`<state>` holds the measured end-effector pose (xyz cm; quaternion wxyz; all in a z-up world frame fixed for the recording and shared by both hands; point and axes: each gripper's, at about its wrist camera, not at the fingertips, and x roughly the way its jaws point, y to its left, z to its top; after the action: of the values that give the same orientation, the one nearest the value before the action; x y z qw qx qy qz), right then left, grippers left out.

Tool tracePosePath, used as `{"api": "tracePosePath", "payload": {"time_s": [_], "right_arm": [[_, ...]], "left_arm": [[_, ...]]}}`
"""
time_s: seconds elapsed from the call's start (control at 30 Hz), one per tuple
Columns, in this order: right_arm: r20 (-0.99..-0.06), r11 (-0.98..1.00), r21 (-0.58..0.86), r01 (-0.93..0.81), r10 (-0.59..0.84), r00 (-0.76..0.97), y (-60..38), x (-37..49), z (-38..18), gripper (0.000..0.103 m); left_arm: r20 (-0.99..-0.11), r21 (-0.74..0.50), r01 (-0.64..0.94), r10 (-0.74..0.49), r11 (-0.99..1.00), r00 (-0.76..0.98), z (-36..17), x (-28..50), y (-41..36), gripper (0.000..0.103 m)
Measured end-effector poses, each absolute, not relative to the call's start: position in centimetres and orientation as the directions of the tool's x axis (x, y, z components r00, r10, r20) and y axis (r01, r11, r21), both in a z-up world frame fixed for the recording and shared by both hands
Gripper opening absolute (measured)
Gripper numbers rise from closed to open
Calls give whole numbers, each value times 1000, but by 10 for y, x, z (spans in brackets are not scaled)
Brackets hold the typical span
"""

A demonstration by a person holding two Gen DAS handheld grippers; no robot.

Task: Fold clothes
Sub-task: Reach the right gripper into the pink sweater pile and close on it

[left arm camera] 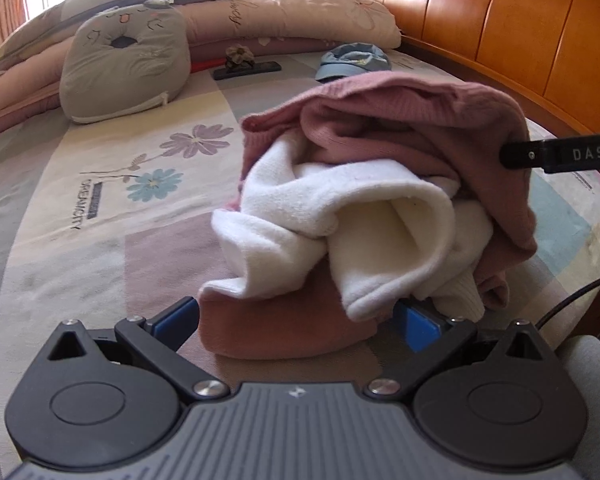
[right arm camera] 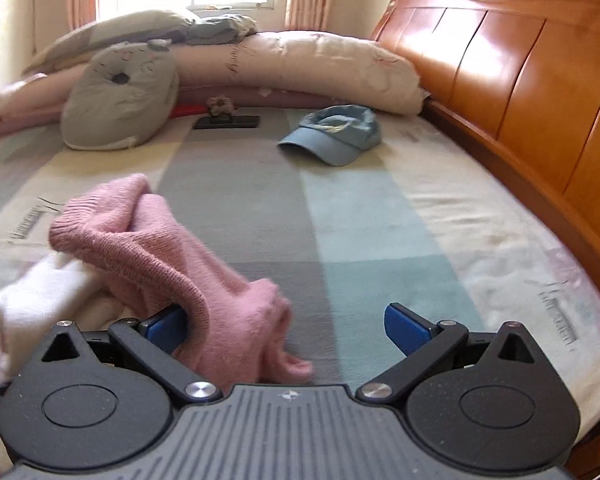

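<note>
I'm seeing the left gripper (left arm camera: 296, 320) sitting low on the bedsheet (left arm camera: 80, 240), jaws spread wide, blue pads (left arm camera: 418, 326) flanking the near edge of the pink sweater (left arm camera: 400, 120). Nothing is being pinched there; a pink fold is lying between the fingers and the white fleece lining (left arm camera: 340, 216) is drooping onto the right pad. The sweater is sitting in a crumpled heap mid-bed, pink knit bunched on top, white inside spilling out toward the camera.

The right gripper (right arm camera: 288, 326) is also standing wide open. Pink knit is draping over its left pad (right arm camera: 166, 324) and hanging down between the fingers; the right pad is bare over the sheet. In the left wrist view, a black finger of that gripper, marked "DAS", is pressing against the heap's right side.

Background: a blue cap (right arm camera: 336, 136) is lying well beyond the sweater near the wooden headboard (right arm camera: 520, 60). A grey cushion (right arm camera: 120, 100) is leaning on rolled pink bedding (right arm camera: 320, 68) at the far edge, with a dark flat object (right arm camera: 226, 122) just beside it; I can't tell what that is. Black cable (left arm camera: 572, 300) is trailing at the right.
</note>
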<state>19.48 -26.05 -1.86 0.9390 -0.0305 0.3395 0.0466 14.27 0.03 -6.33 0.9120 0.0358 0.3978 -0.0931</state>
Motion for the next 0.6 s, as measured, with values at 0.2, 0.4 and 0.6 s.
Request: {"api": "tracePosePath", "payload": {"time_s": [0.2, 0.4, 0.6], "right_arm": [[-641, 970, -25, -241, 169, 748, -231, 186, -28, 103], [-633, 948, -154, -277, 121, 765, -205, 184, -32, 99], [-648, 957, -75, -280, 166, 743, -223, 190, -21, 57]], "left_arm": [[-741, -14, 229, -164, 973, 651, -69, 145, -2, 102], [-740, 39, 275, -157, 961, 653, -76, 142, -2, 102], [-691, 109, 332, -169, 937, 703, -72, 130, 4, 102]]}}
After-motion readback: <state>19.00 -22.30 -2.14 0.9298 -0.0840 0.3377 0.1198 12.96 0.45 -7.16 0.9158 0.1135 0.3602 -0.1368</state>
